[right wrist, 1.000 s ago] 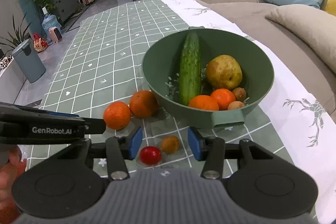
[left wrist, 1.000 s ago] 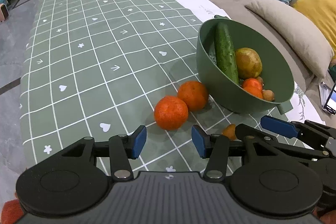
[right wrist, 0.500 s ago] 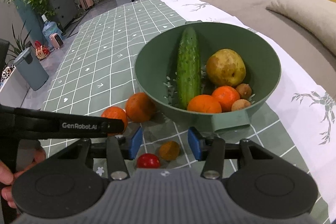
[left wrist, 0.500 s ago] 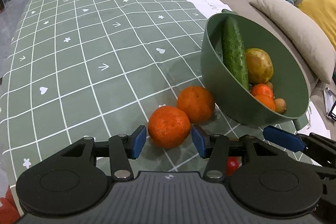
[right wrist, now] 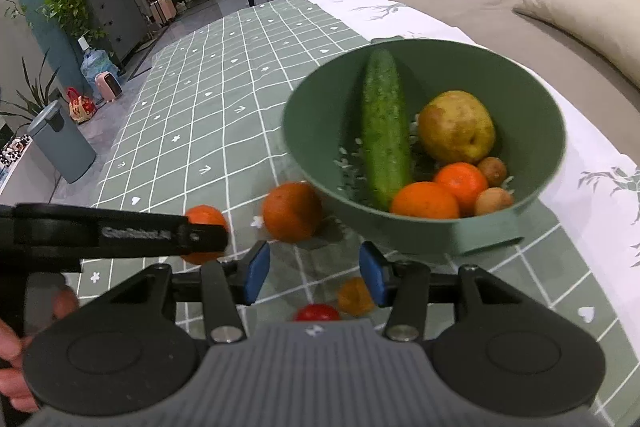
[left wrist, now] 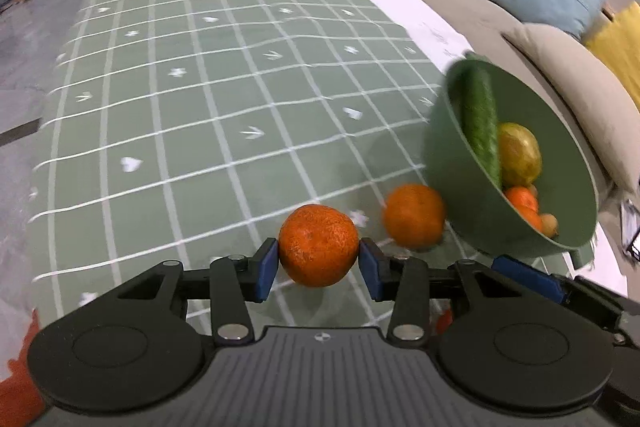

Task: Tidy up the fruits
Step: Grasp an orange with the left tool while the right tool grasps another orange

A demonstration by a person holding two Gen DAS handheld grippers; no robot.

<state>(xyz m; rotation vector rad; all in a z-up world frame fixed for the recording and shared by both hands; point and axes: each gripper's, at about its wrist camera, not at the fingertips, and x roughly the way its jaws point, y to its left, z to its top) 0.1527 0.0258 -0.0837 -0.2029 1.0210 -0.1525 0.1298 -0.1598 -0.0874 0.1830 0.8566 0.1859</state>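
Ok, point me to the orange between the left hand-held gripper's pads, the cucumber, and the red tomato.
Orange [left wrist: 318, 245], left wrist view, centre of its peel between the pads.
Cucumber [right wrist: 384, 131], right wrist view, middle of its length, inside the bowl.
Red tomato [right wrist: 316, 313], right wrist view, its visible top above the gripper body.

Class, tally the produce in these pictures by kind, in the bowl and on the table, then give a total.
Oranges: 4
Cucumber: 1
Pear: 1
Small brown fruits: 2
Small red fruit: 1
Small orange fruit: 1
Total: 10
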